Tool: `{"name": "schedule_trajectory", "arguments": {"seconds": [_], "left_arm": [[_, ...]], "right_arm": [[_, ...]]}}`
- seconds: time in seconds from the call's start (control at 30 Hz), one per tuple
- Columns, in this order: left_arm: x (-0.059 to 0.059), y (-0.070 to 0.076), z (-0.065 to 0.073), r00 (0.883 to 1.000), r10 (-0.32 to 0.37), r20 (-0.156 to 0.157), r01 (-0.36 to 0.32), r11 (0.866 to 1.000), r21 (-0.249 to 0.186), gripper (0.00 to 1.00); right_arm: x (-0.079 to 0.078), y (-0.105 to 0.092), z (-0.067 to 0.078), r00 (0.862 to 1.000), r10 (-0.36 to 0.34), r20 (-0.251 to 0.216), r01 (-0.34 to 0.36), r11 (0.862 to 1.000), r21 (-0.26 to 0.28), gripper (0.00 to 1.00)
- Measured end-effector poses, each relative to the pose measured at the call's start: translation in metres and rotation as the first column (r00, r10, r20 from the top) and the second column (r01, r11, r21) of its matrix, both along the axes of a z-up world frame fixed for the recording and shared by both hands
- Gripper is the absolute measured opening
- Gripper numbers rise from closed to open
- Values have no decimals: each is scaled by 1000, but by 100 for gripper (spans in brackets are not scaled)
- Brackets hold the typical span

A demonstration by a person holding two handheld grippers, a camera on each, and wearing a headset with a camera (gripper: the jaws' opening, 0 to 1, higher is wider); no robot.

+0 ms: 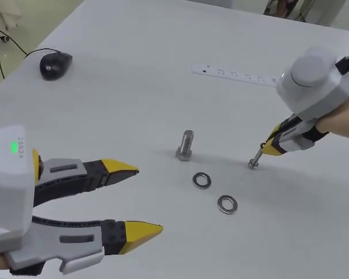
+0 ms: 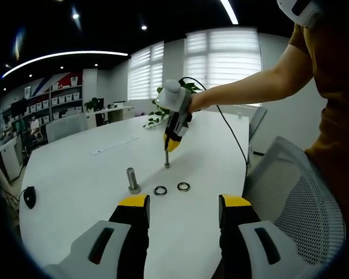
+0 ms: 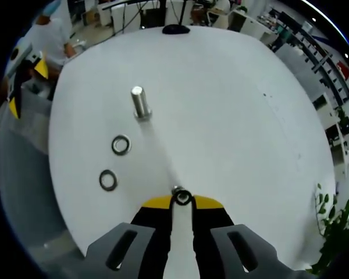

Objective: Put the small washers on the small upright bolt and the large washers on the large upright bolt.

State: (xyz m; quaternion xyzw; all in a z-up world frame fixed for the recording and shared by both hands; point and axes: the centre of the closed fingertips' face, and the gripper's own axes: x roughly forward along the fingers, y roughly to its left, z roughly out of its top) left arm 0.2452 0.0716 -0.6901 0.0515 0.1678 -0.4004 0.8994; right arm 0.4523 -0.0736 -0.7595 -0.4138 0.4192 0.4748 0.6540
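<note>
1. The left gripper [image 1: 146, 200] sits at about 8 o'clock in the head view. Its two jaws are spread wide apart, point toward 3 o'clock and hold nothing.
2. The right gripper [image 1: 271, 146] enters from 2 o'clock, tilted steeply down with its tips aimed toward 7 o'clock.
3. In the right gripper view its jaws are pinched almost together on a small washer [image 3: 182, 197].
4. In the left gripper view a bare forearm [image 2: 244, 87] reaches in from 2 o'clock, and its hand [image 1: 343, 119] grips the rear of the right gripper.
</note>
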Motion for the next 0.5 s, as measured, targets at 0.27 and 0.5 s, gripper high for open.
{"name": "schedule_trajectory", "arguments": {"seconds": [0.27,0.5], "left_arm": [[2,0,-1,1000,2,-1,-2,1000,-1,46],[2,-1,-3,1000,2,-5,-2,1000,-2,46]], "right_arm": [[1,0,-6,1000,12,-6,-12,1000,-12,12],[2,0,-15,1000,21,-10,-21,999,-30,13]]}}
